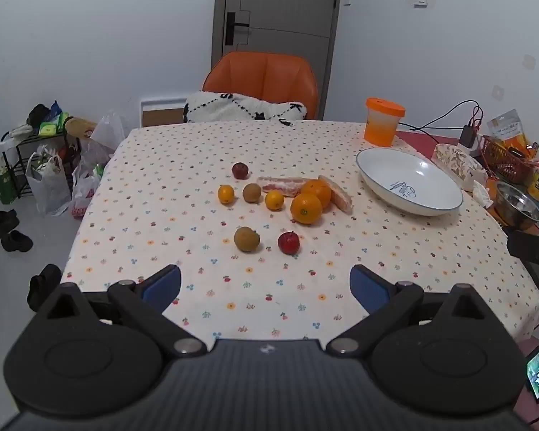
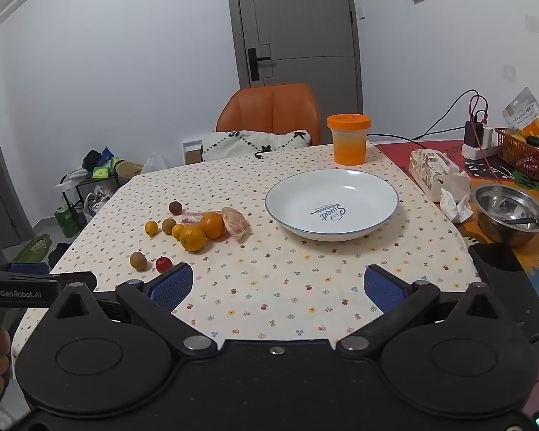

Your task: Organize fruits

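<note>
Fruit lies loose on the flowered tablecloth: two large oranges (image 1: 306, 208) (image 2: 193, 237), small yellow-orange fruits (image 1: 226, 194), brown round fruits (image 1: 247, 239) (image 2: 138, 261), a red apple-like fruit (image 1: 288, 242) (image 2: 164, 264), a dark red one (image 1: 240, 170) and peeled pomelo pieces (image 1: 339, 193) (image 2: 235, 228). An empty white plate (image 1: 373, 176) (image 2: 287, 201) sits to their right. My left gripper (image 1: 266, 283) hangs open near the front edge, short of the fruit. My right gripper (image 2: 278, 282) is open too, facing the plate, nothing between its fingers.
An orange-lidded cup (image 2: 348, 139) stands behind the plate. A tissue pack (image 2: 436, 176), steel bowl (image 2: 508, 215), red basket (image 2: 526, 154) and cables crowd the right side. An orange chair (image 1: 262, 82) stands at the far edge. Bags and a rack (image 1: 36, 165) occupy the floor left.
</note>
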The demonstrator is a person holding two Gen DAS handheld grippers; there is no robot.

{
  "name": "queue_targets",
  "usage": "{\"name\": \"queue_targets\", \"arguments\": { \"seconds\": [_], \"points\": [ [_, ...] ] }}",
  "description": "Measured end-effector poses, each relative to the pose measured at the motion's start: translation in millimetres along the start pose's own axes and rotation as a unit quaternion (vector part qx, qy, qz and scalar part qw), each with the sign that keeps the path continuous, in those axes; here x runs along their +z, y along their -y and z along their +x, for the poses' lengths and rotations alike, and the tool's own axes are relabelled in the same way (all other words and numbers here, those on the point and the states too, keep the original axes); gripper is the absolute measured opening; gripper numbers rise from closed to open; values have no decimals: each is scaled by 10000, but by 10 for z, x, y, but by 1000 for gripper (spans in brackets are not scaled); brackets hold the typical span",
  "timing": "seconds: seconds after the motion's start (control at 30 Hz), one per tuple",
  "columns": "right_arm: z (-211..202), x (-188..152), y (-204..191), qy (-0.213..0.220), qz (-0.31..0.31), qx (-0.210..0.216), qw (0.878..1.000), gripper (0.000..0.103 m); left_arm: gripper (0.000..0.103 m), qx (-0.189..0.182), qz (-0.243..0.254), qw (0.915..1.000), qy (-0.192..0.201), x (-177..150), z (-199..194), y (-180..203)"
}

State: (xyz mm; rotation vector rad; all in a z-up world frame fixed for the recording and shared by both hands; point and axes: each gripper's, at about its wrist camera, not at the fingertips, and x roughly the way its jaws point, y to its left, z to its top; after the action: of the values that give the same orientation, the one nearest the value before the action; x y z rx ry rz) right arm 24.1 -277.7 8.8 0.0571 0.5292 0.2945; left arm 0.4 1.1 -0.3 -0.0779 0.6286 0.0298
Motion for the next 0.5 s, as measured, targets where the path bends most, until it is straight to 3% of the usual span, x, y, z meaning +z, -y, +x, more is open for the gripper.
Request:
{"name": "queue_targets", "arguments": {
  "seconds": [0.5],
  "points": [
    [40,-31,-66,-5,-84,12,10000,103,99,16,-21,10000,70,12,19,-20]
  ]
}}
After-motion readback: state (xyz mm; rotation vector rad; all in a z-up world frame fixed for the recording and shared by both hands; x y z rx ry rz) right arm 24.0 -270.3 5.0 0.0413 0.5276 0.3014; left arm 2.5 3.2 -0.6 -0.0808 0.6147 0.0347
